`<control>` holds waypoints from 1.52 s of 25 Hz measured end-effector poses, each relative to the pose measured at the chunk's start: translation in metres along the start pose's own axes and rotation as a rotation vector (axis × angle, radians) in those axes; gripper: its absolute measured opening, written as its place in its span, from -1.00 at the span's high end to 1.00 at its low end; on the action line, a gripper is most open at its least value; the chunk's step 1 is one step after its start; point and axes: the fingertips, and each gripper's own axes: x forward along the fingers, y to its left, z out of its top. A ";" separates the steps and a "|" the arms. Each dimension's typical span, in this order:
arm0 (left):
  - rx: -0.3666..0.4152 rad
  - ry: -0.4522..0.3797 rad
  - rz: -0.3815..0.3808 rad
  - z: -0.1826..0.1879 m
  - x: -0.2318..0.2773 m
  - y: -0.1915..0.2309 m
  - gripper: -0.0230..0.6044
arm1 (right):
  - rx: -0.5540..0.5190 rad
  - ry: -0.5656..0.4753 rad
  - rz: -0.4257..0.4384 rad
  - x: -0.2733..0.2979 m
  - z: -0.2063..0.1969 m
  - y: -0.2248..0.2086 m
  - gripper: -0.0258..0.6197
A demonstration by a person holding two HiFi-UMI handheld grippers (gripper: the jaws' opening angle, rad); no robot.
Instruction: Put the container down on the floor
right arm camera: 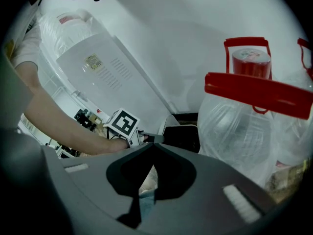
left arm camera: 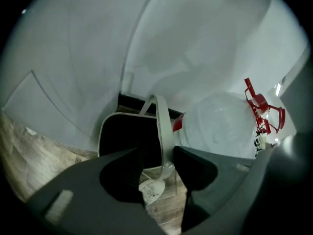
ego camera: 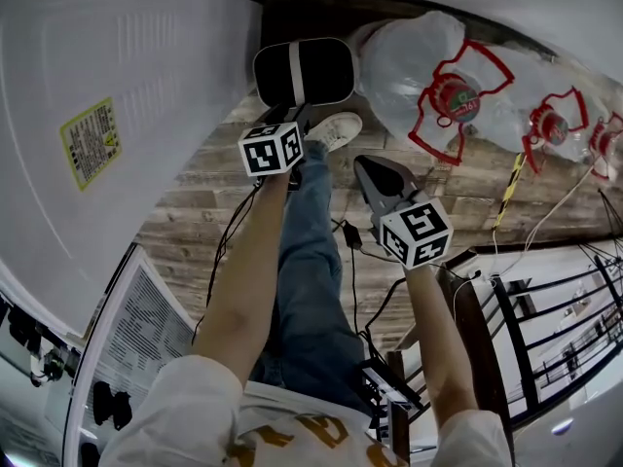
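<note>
Currently logging hazards, biggest item first. Water dispenser cabinet (ego camera: 146, 95) fills the left side, and the plank floor (ego camera: 204, 202) runs from it to the wall. A large water bottle (ego camera: 409, 66) with a red carry handle stands just right of the drop spot.

Container (ego camera: 326, 71), black with a pale rim, is in the gap between cabinet and bottle. It is close to the dark skirting and just beyond the person's shoe (ego camera: 336, 129). Cannot tell whether its base rests on the planks or hangs just above them.

Handle (left arm camera: 163, 126), a pale strap arched upright over the container, passes between the jaws of the left gripper (left arm camera: 155, 153). Those jaws stand apart, with the strap nearer the right-hand one and not pinched. Right gripper (right arm camera: 151, 147) is clenched tip to tip on nothing, nearer the person, beside the leg.

Risks, as judged:
- If the base is off the floor, the loose strap may slip and the container drops or tips.
- On withdrawal, a jaw could hook the strap and drag or topple the container.
- The gap is tight, so a sideways nudge would knock it against bottle or cabinet.
- The shoe is close enough to kick it.
</note>
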 end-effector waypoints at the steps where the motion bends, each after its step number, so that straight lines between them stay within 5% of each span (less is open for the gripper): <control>1: 0.020 0.000 0.013 0.001 -0.001 0.001 0.32 | 0.001 0.000 -0.001 0.000 0.000 -0.001 0.83; 5: 0.053 -0.015 0.080 0.002 -0.009 0.012 0.47 | 0.003 -0.005 -0.009 -0.002 0.003 -0.007 0.83; 11: -0.072 -0.019 0.254 -0.008 -0.027 0.062 0.52 | 0.000 -0.017 -0.005 -0.005 0.010 -0.006 0.83; 14: -0.133 -0.008 0.283 -0.014 -0.029 0.081 0.52 | 0.005 -0.020 -0.003 -0.006 0.009 -0.006 0.83; 18: -0.063 -0.019 0.295 -0.002 -0.042 0.079 0.62 | -0.017 -0.026 -0.028 -0.010 0.010 -0.005 0.83; 22: -0.010 -0.003 0.252 0.004 -0.054 0.059 0.59 | -0.048 -0.056 -0.061 -0.024 0.024 0.003 0.83; 30: 0.165 -0.033 0.063 0.032 -0.098 -0.008 0.92 | -0.119 -0.139 -0.153 -0.054 0.069 0.027 0.83; 34: 0.251 -0.073 0.002 0.051 -0.138 -0.039 0.92 | -0.136 -0.166 -0.193 -0.069 0.087 0.041 0.83; 38: 0.260 -0.113 -0.047 0.062 -0.175 -0.062 0.92 | -0.149 -0.176 -0.231 -0.080 0.098 0.053 0.83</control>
